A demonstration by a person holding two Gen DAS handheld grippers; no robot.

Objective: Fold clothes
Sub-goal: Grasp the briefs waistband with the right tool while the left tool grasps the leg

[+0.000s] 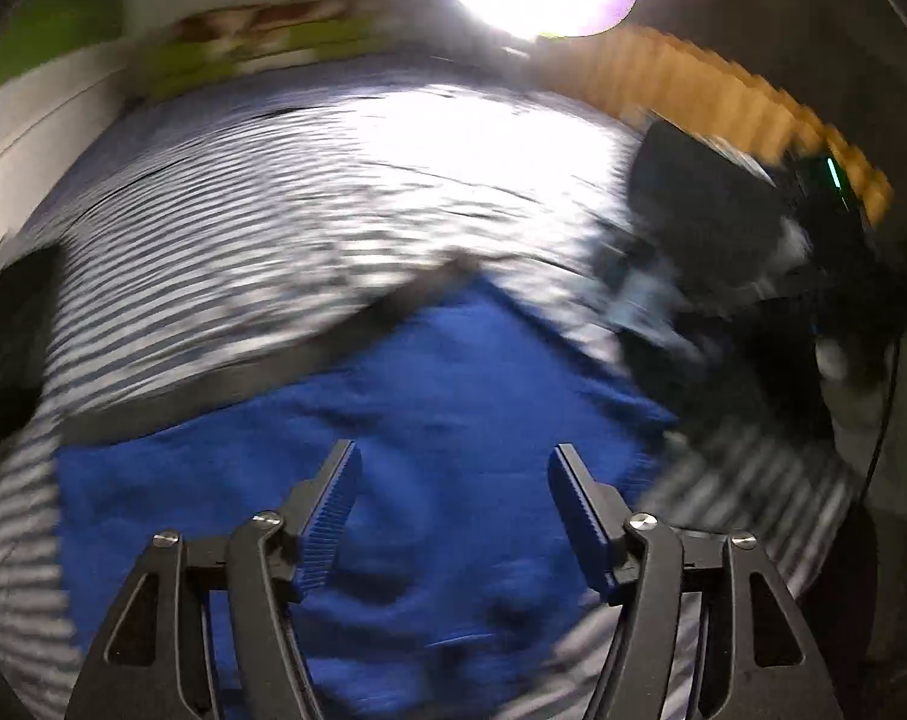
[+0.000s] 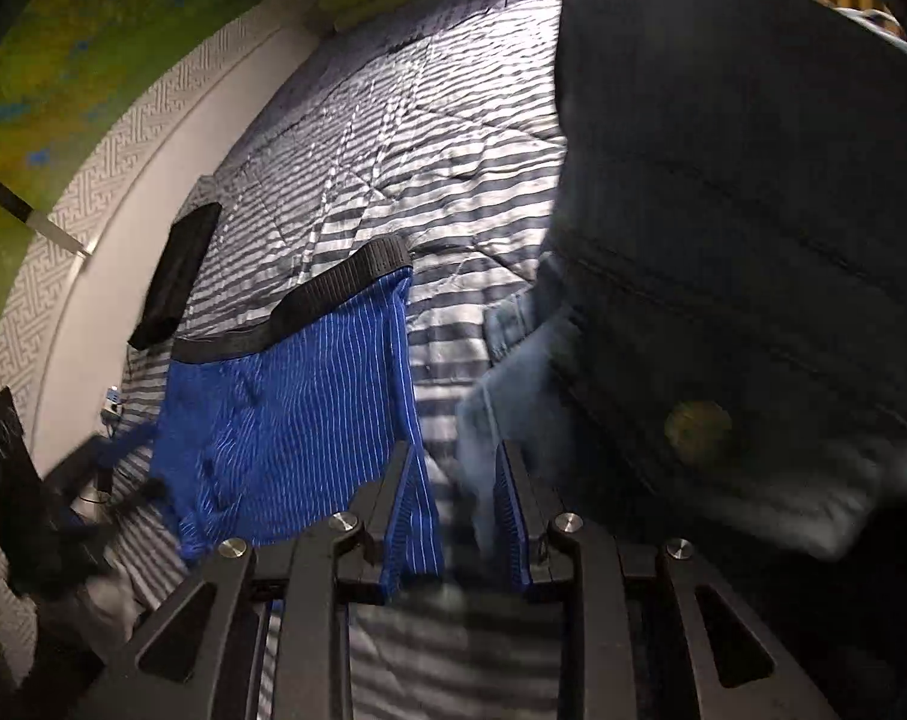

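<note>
The blue pinstriped underwear with a black elastic waistband (image 2: 291, 408) lies spread on the grey-and-white striped quilted bedspread (image 2: 393, 168), at centre left of the right wrist view and across the lower middle of the left wrist view. It is probably laid flat like this so that a fold can be made over a smooth surface.

The right hand-held gripper (image 2: 453, 516) sits at the bottom centre of its frame, its fingers narrowly apart. The garment's right-hand edge runs down over the left finger's pad, but no cloth is seen pinched between the two pads, so I read it as not clamped. The left hand-held gripper (image 1: 453, 510) hangs over the blue cloth with its fingers wide apart and nothing between them; that view is smeared with blur.

In the right wrist view the waistband runs from lower left up to the right, ending near the frame's centre, and it points toward the top of the picture. The leg openings face the bottom left. The garment's long axis follows the waistband, slanting across the frame.

Dark and pale denim jeans (image 2: 723, 210) fill the right of that view, just beside the underwear. A flat black rectangular object (image 2: 177, 276) rests near the bed's left edge.
</note>
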